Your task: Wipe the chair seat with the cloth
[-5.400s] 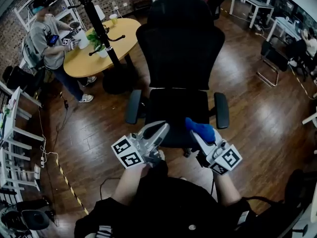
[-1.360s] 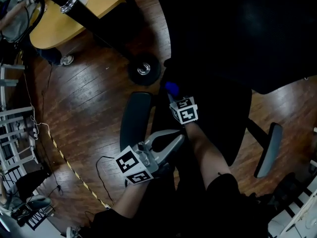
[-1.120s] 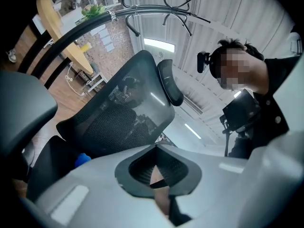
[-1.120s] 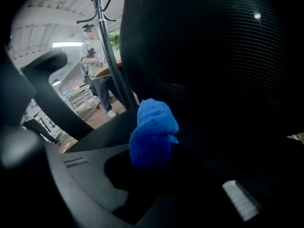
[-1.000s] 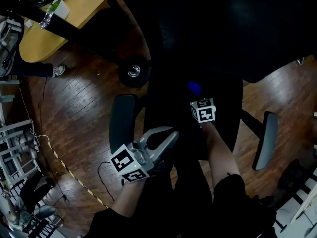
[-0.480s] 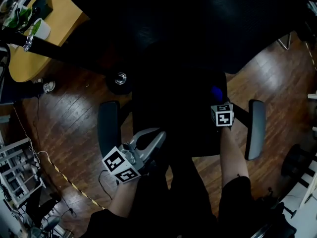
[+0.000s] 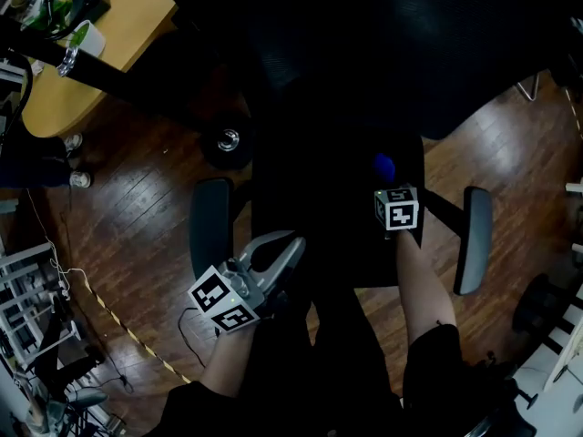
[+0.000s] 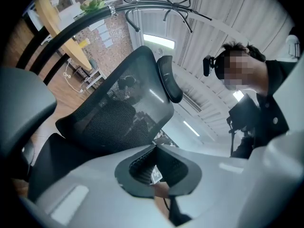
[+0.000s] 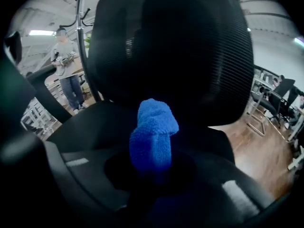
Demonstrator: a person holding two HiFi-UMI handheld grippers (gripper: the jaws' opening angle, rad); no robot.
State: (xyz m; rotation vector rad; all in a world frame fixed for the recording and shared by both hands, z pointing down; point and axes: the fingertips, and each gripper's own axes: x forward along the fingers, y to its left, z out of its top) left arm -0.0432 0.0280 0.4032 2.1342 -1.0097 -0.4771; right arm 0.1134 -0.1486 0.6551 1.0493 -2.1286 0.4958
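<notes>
Mid-wipe, I'd say: right gripper (image 7: 385,178) clamps the blue cloth (image 7: 383,166) down near the chair seat's (image 7: 319,217) right rear edge. Left gripper (image 7: 290,242) hangs off the front-left corner, jaws together, empty (idle). Next: drag the cloth across, pressing down.

Cloth (image 7: 383,166) sits in the right gripper (image 7: 388,180) fingers, over the chair seat (image 7: 328,217), right of centre. Left gripper (image 7: 276,249) hangs at the seat's front-left edge, just beside the left armrest (image 7: 210,228). Backrest (image 7: 364,44) lies beyond, tabletop (image 7: 100,39) far left behind.
</notes>
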